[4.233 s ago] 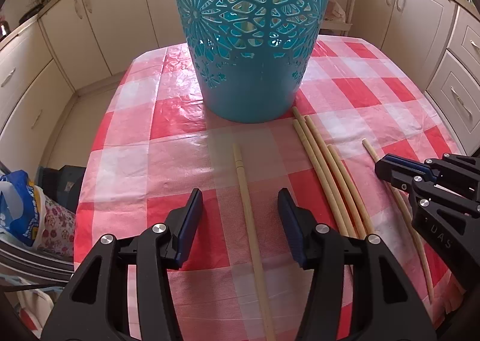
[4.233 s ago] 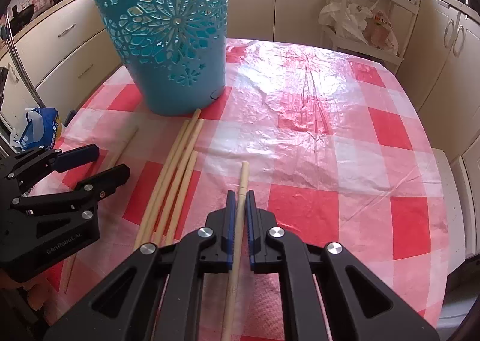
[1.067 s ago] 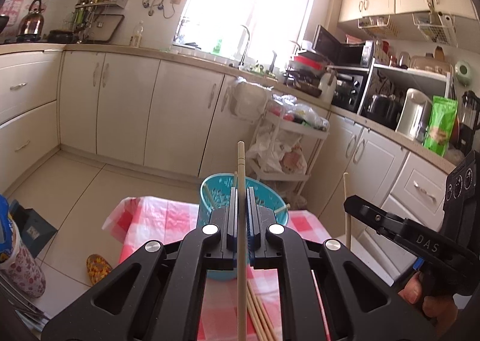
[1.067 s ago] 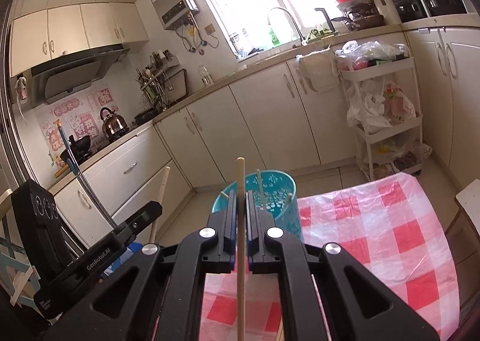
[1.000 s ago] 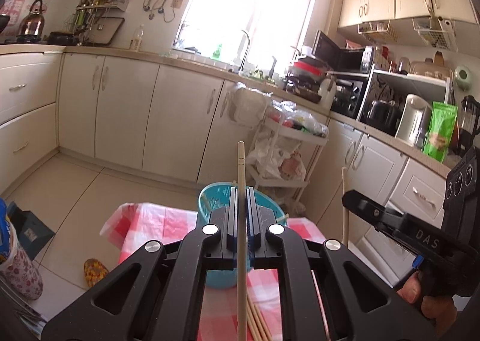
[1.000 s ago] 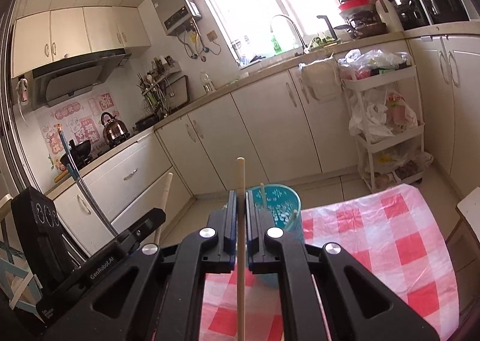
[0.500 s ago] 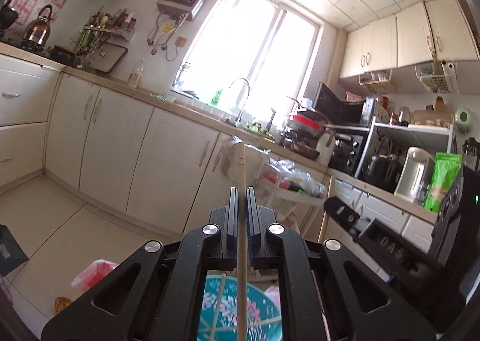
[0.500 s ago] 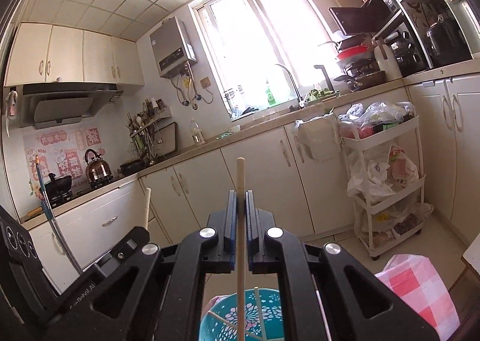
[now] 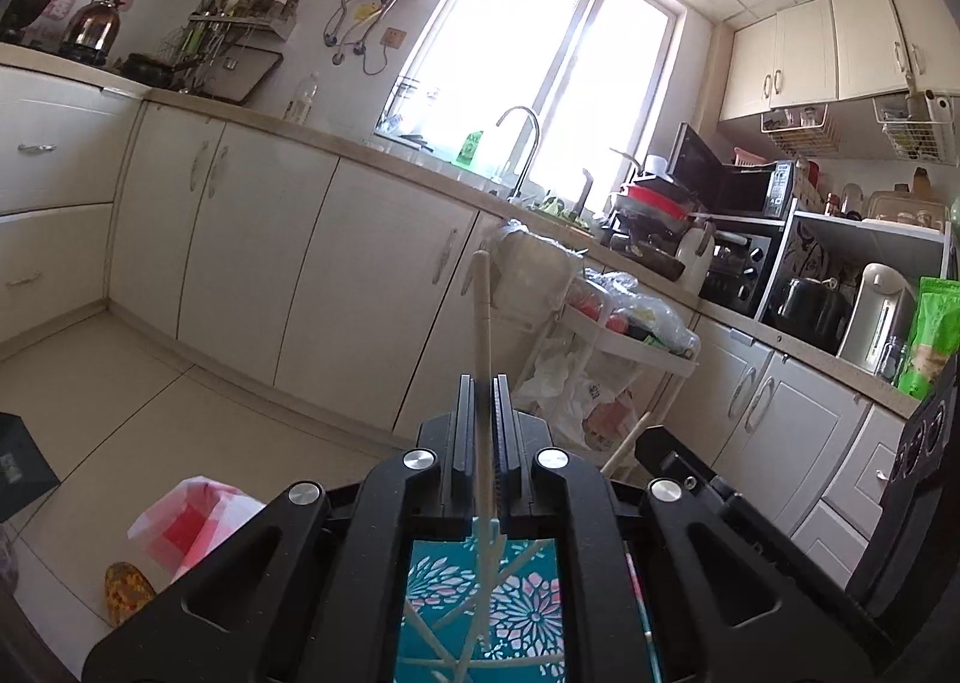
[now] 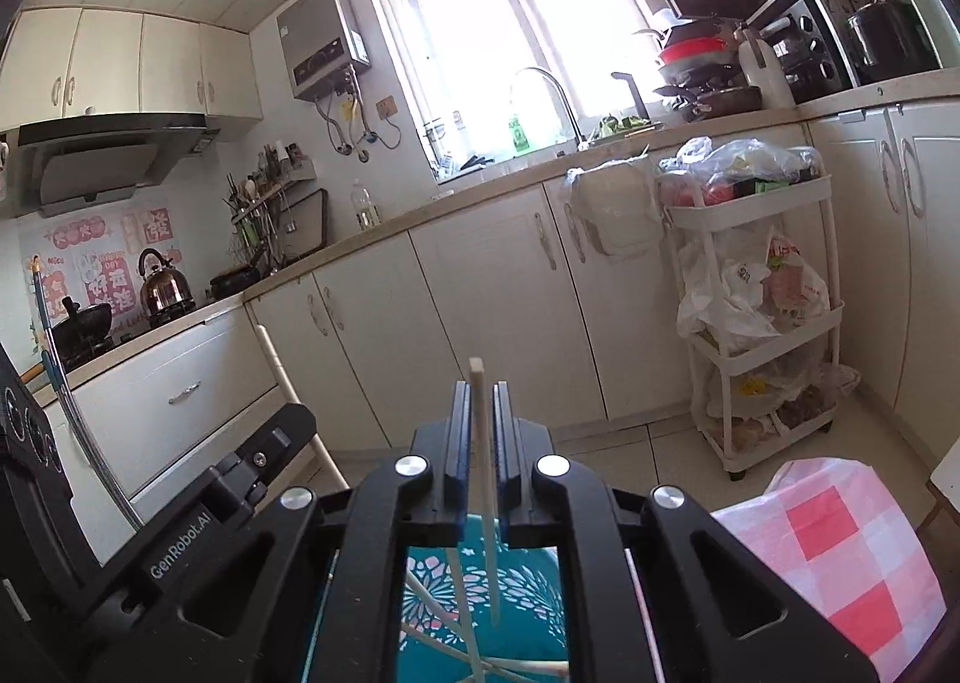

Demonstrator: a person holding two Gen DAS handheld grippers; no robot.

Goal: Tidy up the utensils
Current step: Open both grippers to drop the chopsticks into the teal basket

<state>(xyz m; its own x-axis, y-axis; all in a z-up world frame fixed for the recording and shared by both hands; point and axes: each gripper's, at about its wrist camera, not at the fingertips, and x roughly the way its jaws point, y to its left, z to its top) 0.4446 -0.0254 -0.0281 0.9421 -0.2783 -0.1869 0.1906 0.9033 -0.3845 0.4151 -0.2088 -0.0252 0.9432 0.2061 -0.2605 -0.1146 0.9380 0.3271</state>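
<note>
My left gripper (image 9: 481, 383) stands upright over the teal cut-out basket (image 9: 528, 611), jaws slightly parted around a pale chopstick (image 9: 482, 323) that tilts and slides down between them. My right gripper (image 10: 480, 389) is beside it over the same basket (image 10: 522, 599), jaws slightly parted, with another chopstick (image 10: 482, 443) slipping down between them. Several chopsticks lie inside the basket. Each gripper shows in the other's view: the right one (image 9: 750, 509), the left one (image 10: 240, 485).
The red-and-white checked tablecloth shows at the table's corners (image 9: 186, 521) (image 10: 840, 551). White floor cabinets (image 9: 300, 275) and a white trolley with bags (image 10: 762, 293) stand beyond the table. A dark box (image 9: 18, 467) is on the floor at left.
Both grippers have loosened their hold. Both chopsticks have dropped lower between the jaws and now tilt, their lower ends inside the basket.
</note>
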